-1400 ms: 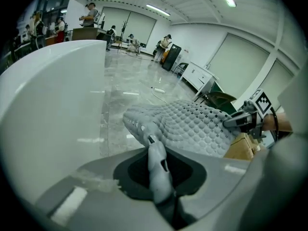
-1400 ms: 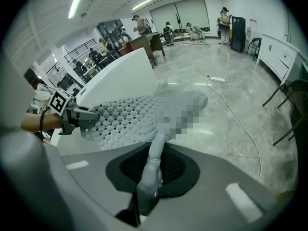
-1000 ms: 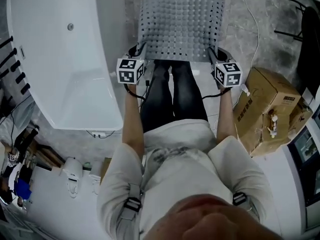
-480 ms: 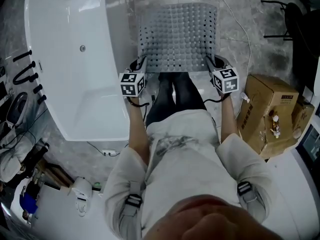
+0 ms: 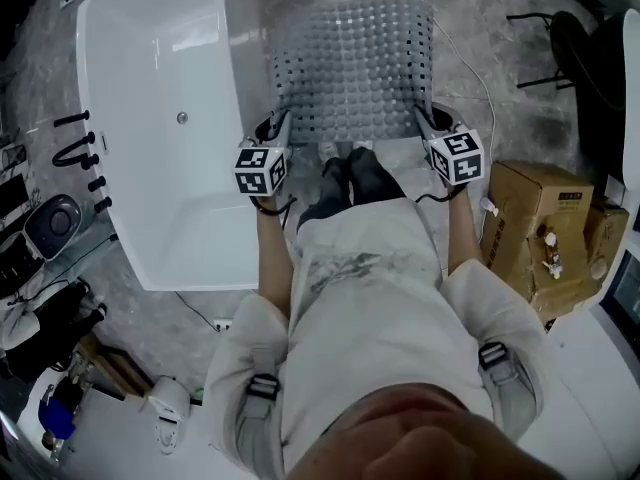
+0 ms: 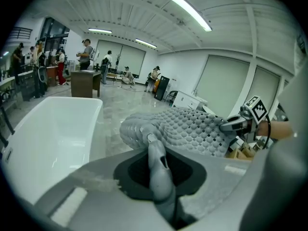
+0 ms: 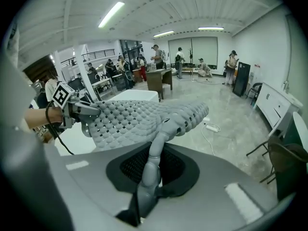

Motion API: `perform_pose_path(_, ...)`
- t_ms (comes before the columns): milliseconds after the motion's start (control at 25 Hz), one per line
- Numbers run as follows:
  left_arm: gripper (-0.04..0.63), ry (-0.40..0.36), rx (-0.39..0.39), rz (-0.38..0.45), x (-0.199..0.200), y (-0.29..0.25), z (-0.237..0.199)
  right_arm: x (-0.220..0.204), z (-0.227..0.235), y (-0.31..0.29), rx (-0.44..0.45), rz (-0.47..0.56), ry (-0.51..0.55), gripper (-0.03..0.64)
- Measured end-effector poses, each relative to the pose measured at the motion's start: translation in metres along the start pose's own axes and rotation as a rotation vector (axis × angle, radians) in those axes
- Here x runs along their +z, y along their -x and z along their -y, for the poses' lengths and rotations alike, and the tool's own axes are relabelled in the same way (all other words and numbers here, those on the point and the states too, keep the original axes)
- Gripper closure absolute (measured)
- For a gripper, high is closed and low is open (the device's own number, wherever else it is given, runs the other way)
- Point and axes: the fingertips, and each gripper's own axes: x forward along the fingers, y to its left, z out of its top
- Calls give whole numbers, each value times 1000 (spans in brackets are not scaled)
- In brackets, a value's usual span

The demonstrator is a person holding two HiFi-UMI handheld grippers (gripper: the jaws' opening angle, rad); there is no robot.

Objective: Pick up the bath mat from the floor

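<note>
Each claw is pinched narrow on a near corner of the grey studded rubber bath mat point(image 5: 352, 63), the left claw point(image 5: 283, 124) on its left corner and the right claw point(image 5: 421, 120) on its right. The sheet spreads out ahead of them, apparently clear of the grey marbled floor point(image 5: 500, 118). The hold is my worry: only a thin bite of limp, smooth rubber sits in each pinch, so a jerk or uneven pull could let one corner slide free and drop that side. If the claws drift together, the middle may sag and fold over the person's dark shoes point(image 5: 350, 173), just behind and between the claws. The white bathtub point(image 5: 160, 148) stands close on the outer side of the left claw, where a swing could snag the edge. A brown cardboard box point(image 5: 535, 218) sits outside and behind the right claw, and a white cable point(image 5: 478, 73) trails on the floor beyond it, near the mat's right edge.
</note>
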Motion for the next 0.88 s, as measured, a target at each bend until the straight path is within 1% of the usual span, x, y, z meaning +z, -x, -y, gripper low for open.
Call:
perform_pose_path(160,551,1,-18,51,27,22,14,30,-2,30,-18,54,35,578)
perform_pose_path(280,551,-17,-25,83,49,33,24,50,-3,50,-30,93,49,578)
perform_pose_path(520,552,-59,-13,148,90,68,36,87,-18,88,-31,177,57,580)
perform_pose_path(880,552,-106,-6,281,146,127,51,144,-41,148,-45,316,144,580)
